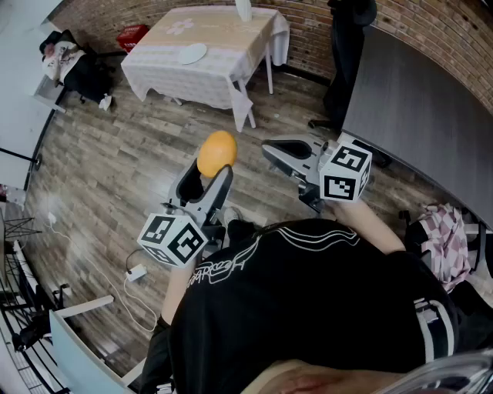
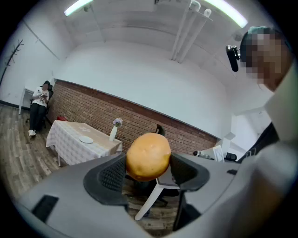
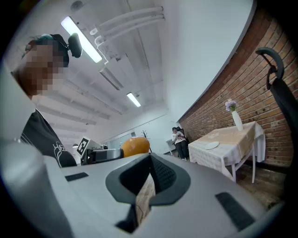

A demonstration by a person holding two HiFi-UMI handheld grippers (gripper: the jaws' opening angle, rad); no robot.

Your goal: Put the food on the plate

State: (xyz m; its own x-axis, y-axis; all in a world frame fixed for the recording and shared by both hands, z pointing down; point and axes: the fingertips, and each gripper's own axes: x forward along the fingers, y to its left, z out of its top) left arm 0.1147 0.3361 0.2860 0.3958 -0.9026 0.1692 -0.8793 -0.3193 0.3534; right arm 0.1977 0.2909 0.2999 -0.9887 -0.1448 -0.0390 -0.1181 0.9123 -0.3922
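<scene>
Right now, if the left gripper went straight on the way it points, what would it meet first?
Probably the white table leg behind the orange in its jaws, though depth is unclear.

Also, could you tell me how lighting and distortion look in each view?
Head view: even light, sharp, floorboards bowing at edges. Left gripper view: strong fisheye, dark corners, ceiling lights glaring, orange crisp. Right gripper view: same fisheye, brick wall curved.
</scene>
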